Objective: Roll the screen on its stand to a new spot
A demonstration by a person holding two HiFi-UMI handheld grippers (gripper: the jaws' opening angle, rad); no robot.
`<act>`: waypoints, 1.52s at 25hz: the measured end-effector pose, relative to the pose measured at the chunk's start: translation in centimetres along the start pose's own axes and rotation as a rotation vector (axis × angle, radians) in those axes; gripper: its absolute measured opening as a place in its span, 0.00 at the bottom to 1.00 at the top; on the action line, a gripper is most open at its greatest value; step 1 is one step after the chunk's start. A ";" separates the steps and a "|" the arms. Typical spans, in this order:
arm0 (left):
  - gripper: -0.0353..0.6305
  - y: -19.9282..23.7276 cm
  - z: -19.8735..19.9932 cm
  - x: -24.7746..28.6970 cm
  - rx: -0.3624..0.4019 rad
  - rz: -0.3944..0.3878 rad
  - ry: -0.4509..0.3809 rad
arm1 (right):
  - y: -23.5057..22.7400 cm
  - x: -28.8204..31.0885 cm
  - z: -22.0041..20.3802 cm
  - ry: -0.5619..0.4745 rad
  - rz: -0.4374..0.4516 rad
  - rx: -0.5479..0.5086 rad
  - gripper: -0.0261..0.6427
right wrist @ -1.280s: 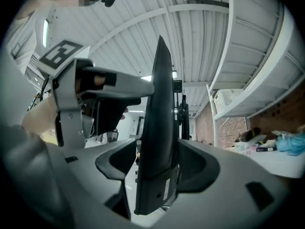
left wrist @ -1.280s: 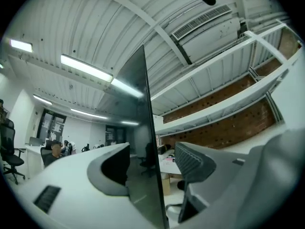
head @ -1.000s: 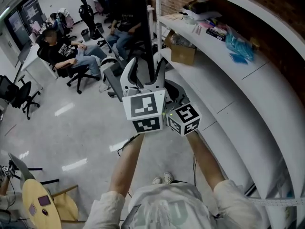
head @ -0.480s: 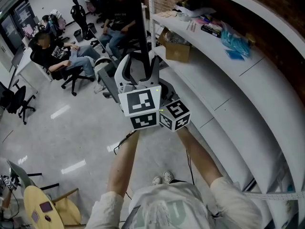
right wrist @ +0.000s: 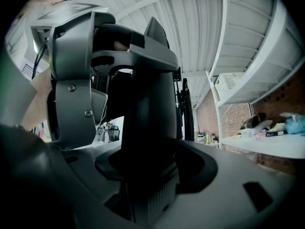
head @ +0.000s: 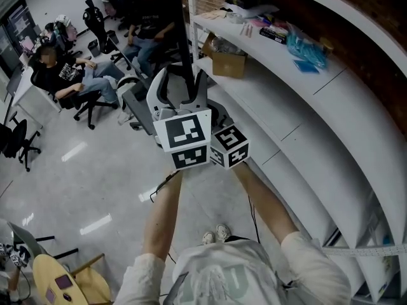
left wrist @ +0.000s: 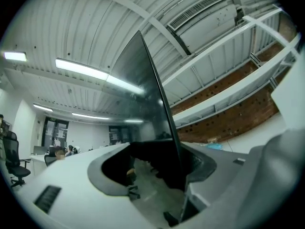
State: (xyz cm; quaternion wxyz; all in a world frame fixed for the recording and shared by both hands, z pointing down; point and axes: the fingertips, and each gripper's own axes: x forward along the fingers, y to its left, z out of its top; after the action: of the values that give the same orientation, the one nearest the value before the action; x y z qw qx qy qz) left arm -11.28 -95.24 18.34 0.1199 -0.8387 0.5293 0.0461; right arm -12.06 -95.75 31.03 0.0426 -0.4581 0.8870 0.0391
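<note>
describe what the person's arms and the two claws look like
Both arms wear pale grey sleeves that end near the elbow. The left claw is white moulded plastic with two curved prongs. The right claw looks grey, with a dark ribbed pad. Each carries a cube of black-and-white square markers at its back.

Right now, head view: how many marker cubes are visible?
2. One white cube with black square markers sits on the left gripper, at centre; a second matching cube is right beside it, lower right, on the right gripper. No others show; none seem hidden.
</note>
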 end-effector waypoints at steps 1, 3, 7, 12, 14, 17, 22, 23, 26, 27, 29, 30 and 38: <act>0.50 0.0 0.0 0.1 0.003 0.000 0.001 | -0.1 0.0 0.0 0.000 -0.008 0.001 0.42; 0.50 0.0 -0.1 0.1 0.006 -0.004 0.003 | -0.2 0.0 0.0 0.001 -0.021 0.002 0.42; 0.50 0.3 -0.1 -0.3 0.007 -0.010 0.005 | 0.3 0.0 -0.1 0.002 -0.033 0.007 0.41; 0.49 0.4 0.2 -1.8 -0.002 -0.021 -0.009 | 1.6 -0.6 -0.1 0.002 -0.039 0.004 0.41; 0.50 0.3 0.4 -2.4 -0.006 -0.031 -0.014 | 2.1 -1.0 0.0 0.002 -0.046 0.001 0.41; 0.49 0.0 0.9 -3.6 -0.009 -0.042 -0.018 | 3.0 -1.8 0.3 0.000 -0.056 -0.001 0.41; 0.49 -1.0 1.7 -5.7 -0.018 -0.072 -0.031 | 4.2 -3.8 0.8 -0.004 -0.088 -0.007 0.41; 0.49 -1.2 1.9 -6.1 -0.018 -0.078 -0.032 | 4.5 -4.2 0.9 -0.002 -0.097 -0.008 0.40; 0.49 -1.3 2.3 -7.6 -0.016 -0.086 -0.025 | 5.8 -5.1 1.2 -0.003 -0.105 -0.002 0.40; 0.49 -1.4 2.5 -8.0 -0.014 -0.087 -0.024 | 6.2 -5.4 1.3 -0.004 -0.106 0.001 0.40; 0.48 -1.8 2.7 -9.1 -0.005 -0.087 -0.025 | 7.0 -6.3 1.3 -0.011 -0.115 0.006 0.40; 0.47 -2.0 2.8 -9.8 0.000 -0.088 -0.025 | 7.4 -6.8 1.3 -0.014 -0.121 0.009 0.40; 0.46 -4.0 4.2 -15.0 0.002 -0.091 -0.034 | 10.9 -11.2 1.5 -0.017 -0.132 0.011 0.41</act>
State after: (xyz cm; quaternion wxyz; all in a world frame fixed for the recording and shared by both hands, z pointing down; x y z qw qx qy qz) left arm -13.96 -79.42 17.97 0.1314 -0.8610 0.4883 0.0542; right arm -14.40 -80.25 31.16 0.0551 -0.5150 0.8547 0.0353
